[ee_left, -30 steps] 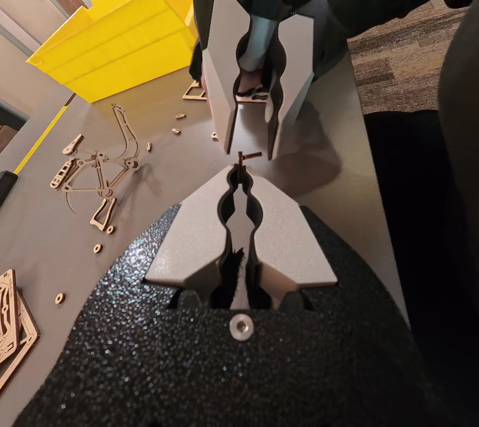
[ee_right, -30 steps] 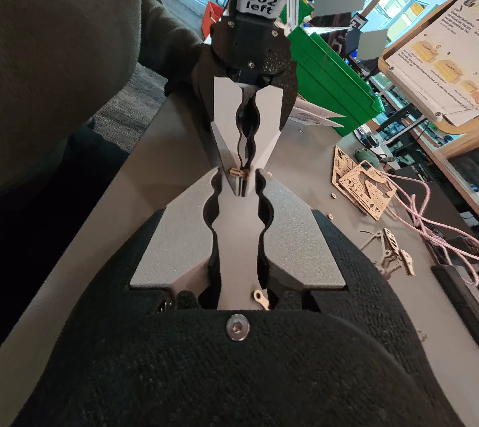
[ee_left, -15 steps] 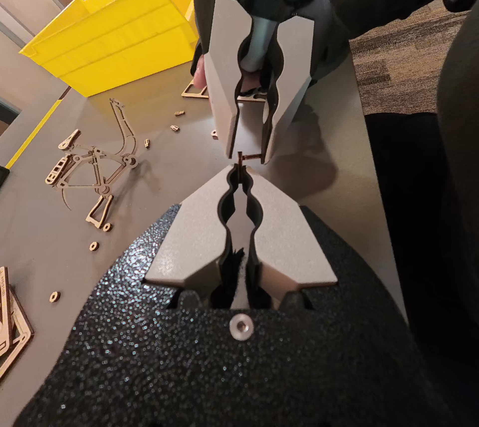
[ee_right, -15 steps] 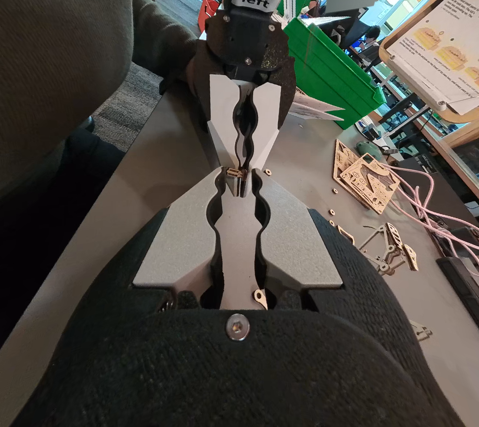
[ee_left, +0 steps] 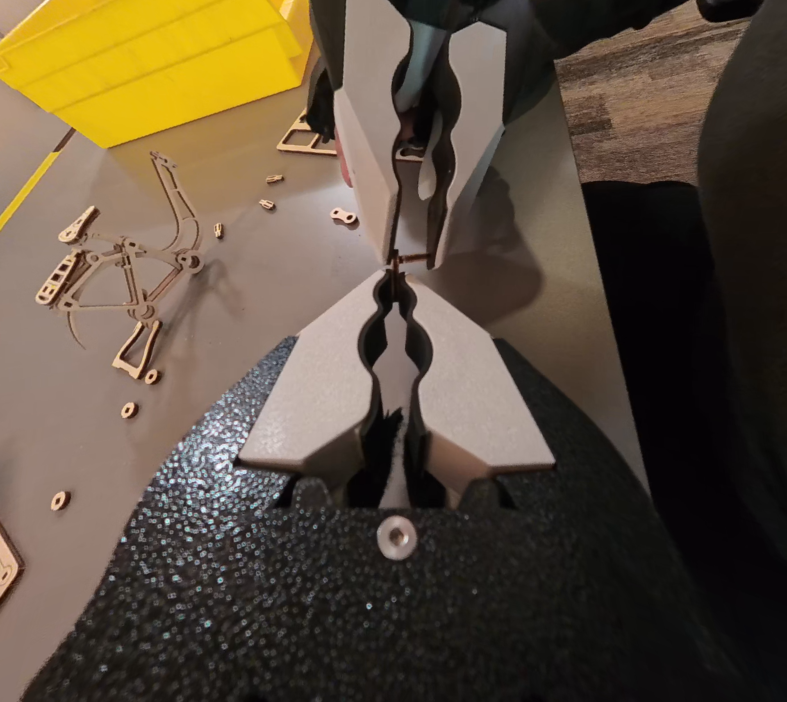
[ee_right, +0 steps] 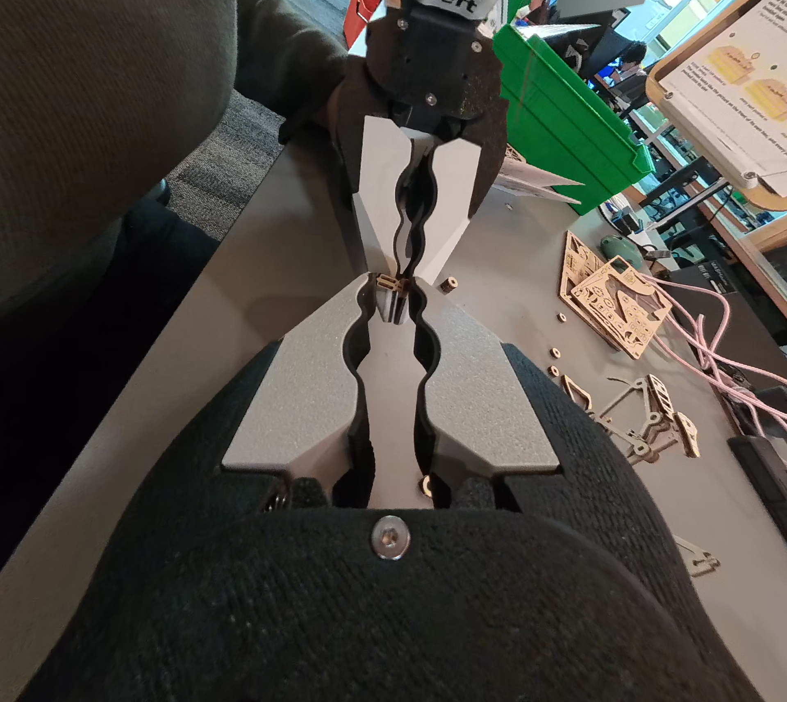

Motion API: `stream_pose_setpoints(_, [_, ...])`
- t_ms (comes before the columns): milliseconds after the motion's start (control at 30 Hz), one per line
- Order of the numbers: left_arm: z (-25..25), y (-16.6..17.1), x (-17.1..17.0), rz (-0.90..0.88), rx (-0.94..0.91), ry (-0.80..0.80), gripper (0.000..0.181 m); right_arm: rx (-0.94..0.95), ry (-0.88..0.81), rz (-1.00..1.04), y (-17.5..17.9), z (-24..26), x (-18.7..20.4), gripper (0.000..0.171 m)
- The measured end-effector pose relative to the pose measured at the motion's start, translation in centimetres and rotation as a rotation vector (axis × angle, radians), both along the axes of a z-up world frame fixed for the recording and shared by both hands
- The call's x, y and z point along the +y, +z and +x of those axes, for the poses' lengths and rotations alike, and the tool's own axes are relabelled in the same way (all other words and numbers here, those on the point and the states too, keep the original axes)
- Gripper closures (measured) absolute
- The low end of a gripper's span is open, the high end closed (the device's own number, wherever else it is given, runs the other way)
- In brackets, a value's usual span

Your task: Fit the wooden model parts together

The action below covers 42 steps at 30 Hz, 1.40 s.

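A: On the far left the yellow bin [ee_left: 162, 38] is sitting, and near it the half-built wooden frame [ee_left: 123, 281] is lying on the table [ee_left: 264, 298] with loose washers [ee_left: 129, 410] around it. Is any of that in danger?

B: Not really. The risk is sitting in the middle, where the left gripper [ee_left: 394, 277] is pinching a thin wooden strip [ee_left: 395, 262] edge-on, its jaws nearly together.

A: And the peg?

B: The small wooden peg [ee_left: 415, 256] is sticking out sideways from that strip, and the right gripper [ee_left: 411, 256] is narrowing around it (I cannot tell whether both tips are touching yet).

A: So what goes wrong?

B: If the right one is squeezing off-centre, the peg is probably twisting in its slot or snapping. If either hand is tilting, the strip could be slipping out and dropping toward the table edge on the right.
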<state>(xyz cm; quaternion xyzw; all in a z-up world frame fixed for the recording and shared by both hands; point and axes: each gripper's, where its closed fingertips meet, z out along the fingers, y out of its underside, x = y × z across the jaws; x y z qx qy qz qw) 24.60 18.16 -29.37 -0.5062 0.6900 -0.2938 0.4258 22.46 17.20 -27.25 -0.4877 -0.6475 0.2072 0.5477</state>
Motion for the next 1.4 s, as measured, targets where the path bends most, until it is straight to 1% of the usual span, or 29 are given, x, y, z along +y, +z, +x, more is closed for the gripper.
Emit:
stream_pose_setpoints(533, [0.08, -0.75, -0.14, -0.029, 0.054, -0.011, 0.181, -0.047, 0.010, 0.024, -0.69, 0.18, -0.07, 0.159])
stream_pose_setpoints(667, [0.16, -0.36, 0.40, -0.014, 0.025, 0.025, 0.181, -0.020, -0.023, -0.047, -0.32, 0.18, 0.33, 0.157])
stream_pose_setpoints(733, [0.14, -0.15, 0.42, -0.015, 0.012, 0.026, 0.181, 0.002, -0.039, -0.080, 0.00, 0.21, 0.60, 0.152])
stream_pose_setpoints(1000, [0.11, -0.09, 0.36, -0.005, 0.007, 0.021, 0.181, 0.008, -0.017, -0.166, 0.10, 0.26, 0.39, 0.153])
stream_pose_setpoints(1233, [0.12, -0.26, 0.37, 0.001, 0.019, 0.022, 0.181, -0.017, -0.006, -0.196, -0.27, 0.15, 0.24, 0.157])
stream_pose_setpoints(1400, [0.04, -0.39, 0.10, -0.054, 0.039, -0.003, 0.181, -0.026, -0.005, -0.184, -0.40, 0.09, 0.14, 0.157])
